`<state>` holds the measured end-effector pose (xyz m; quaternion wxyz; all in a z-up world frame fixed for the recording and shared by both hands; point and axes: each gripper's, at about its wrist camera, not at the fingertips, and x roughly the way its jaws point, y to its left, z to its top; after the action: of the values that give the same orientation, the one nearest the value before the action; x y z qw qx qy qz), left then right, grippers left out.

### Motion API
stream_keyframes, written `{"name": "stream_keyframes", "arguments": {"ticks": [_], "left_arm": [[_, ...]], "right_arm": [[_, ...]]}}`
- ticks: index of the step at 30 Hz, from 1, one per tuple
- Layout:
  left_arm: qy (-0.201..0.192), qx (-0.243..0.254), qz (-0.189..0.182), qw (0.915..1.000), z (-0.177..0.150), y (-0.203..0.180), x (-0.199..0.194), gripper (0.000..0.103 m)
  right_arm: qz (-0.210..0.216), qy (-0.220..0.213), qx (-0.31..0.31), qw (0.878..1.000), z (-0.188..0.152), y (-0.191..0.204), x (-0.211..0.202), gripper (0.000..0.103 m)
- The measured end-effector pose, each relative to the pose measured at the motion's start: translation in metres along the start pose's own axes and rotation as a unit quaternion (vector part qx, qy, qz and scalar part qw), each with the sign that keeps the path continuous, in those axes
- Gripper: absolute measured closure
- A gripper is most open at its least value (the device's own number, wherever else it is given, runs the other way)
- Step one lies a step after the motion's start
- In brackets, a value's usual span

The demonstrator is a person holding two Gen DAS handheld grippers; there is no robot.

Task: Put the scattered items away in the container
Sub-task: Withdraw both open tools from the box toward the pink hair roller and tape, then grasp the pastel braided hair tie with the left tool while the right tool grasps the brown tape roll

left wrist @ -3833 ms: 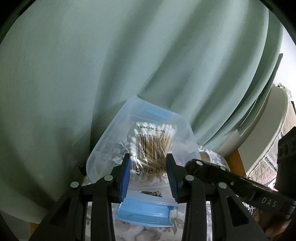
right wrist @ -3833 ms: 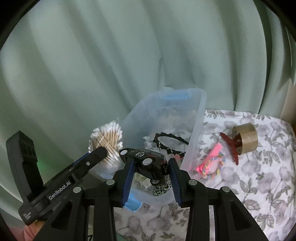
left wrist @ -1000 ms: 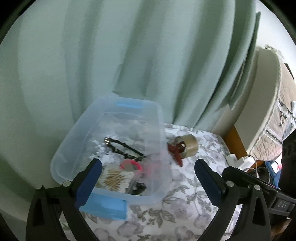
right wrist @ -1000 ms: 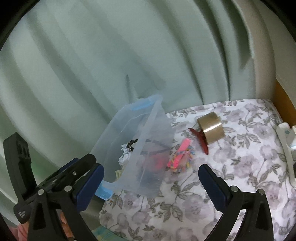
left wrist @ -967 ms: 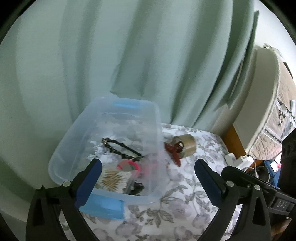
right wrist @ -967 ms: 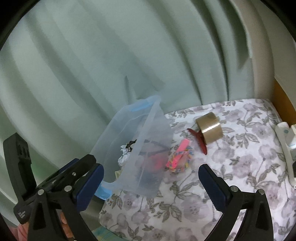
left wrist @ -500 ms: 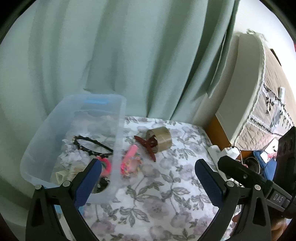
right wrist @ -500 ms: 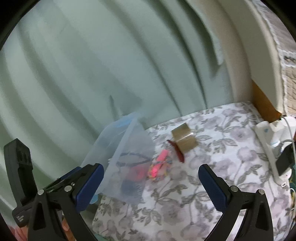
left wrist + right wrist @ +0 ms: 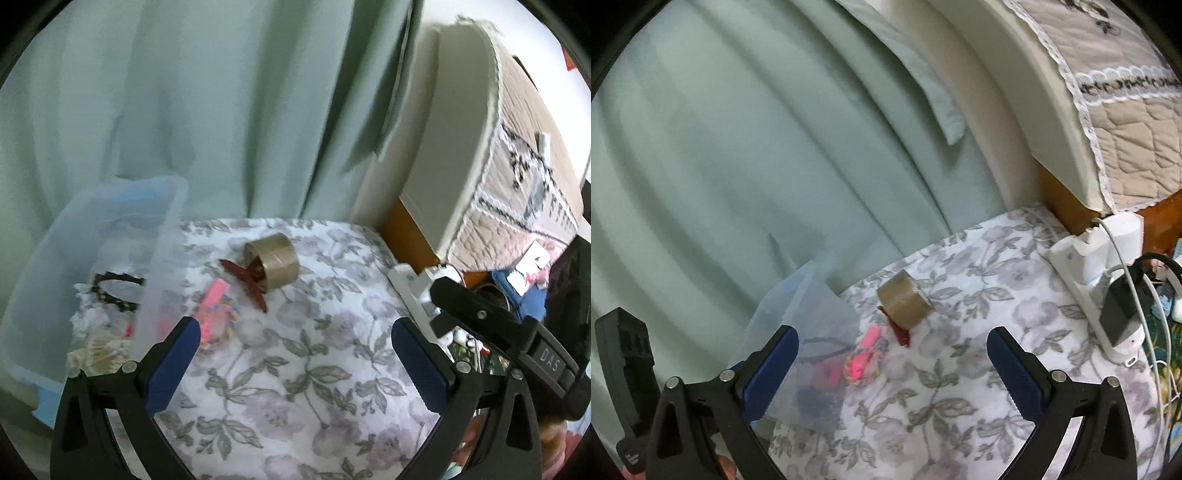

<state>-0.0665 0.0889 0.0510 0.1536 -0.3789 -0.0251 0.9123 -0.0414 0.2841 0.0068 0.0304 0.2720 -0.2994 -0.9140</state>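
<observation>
Left gripper: we hold the left gripper (image 9: 295, 354) with its blue-padded fingers spread wide and nothing between them, above the grey floral cloth-covered surface (image 9: 295, 387).
Right gripper: the right gripper (image 9: 892, 360) is likewise fully spread and empty, over the same cloth.
Container: we see the clear plastic storage box with blue latches (image 9: 40, 266) at the left edge of the cloth, against the pale green curtain (image 9: 221, 110).
Inside the box: a black beaded headband (image 9: 110, 291), a pack of cotton swabs (image 9: 99, 350) and white crumpled material; other contents are too blurred to name.
Still outside: a pink and multicoloured bundle of small items (image 9: 218, 310) lies just beside the box's right wall; a dark red hair claw clip (image 9: 247, 280) touches a brown roll of packing tape (image 9: 273, 260) resting on its edge, toward the cloth's far edge.
Right edge of the cloth: a white power strip with plugged cables (image 9: 1089, 266).
</observation>
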Motion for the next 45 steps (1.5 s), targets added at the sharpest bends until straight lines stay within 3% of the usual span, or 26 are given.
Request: {"name": "stream_keyframes", "arguments": {"ticks": [4,10,19,25,26,29,37,45], "left_arm": [[0.019,0.01,0.003,0.9998,-0.004,-0.006,0.016,0.0],[0.04,0.007,0.043,0.9983,-0.008,-0.003,0.041,0.0],[0.039,0.059,0.154,0.9855,-0.011,-0.011,0.074,0.002],[0.059,0.074,0.155,0.9833,-0.018,-0.016,0.104,0.012],[0.061,0.072,0.158,0.983,-0.019,-0.014,0.109,0.018],[0.075,0.057,0.178,0.9795,-0.021,-0.004,0.128,0.028],[0.101,0.013,0.215,0.9714,-0.026,0.028,0.166,0.041],[0.114,-0.003,0.216,0.9697,-0.025,0.046,0.193,0.041]], "right_arm": [[-0.007,0.036,-0.004,0.999,-0.002,-0.011,0.012,0.0],[-0.014,0.07,-0.009,0.997,-0.005,-0.024,0.029,0.0],[-0.024,0.075,-0.021,0.997,0.001,-0.03,0.052,0.0],[-0.025,0.086,-0.026,0.996,0.002,-0.034,0.071,0.004],[-0.026,0.088,-0.027,0.995,0.003,-0.035,0.073,0.005],[-0.03,0.097,-0.034,0.994,0.004,-0.038,0.082,0.008],[-0.031,0.117,-0.042,0.992,0.008,-0.038,0.114,0.015],[-0.02,0.144,-0.082,0.986,0.017,-0.019,0.162,0.018]]}}
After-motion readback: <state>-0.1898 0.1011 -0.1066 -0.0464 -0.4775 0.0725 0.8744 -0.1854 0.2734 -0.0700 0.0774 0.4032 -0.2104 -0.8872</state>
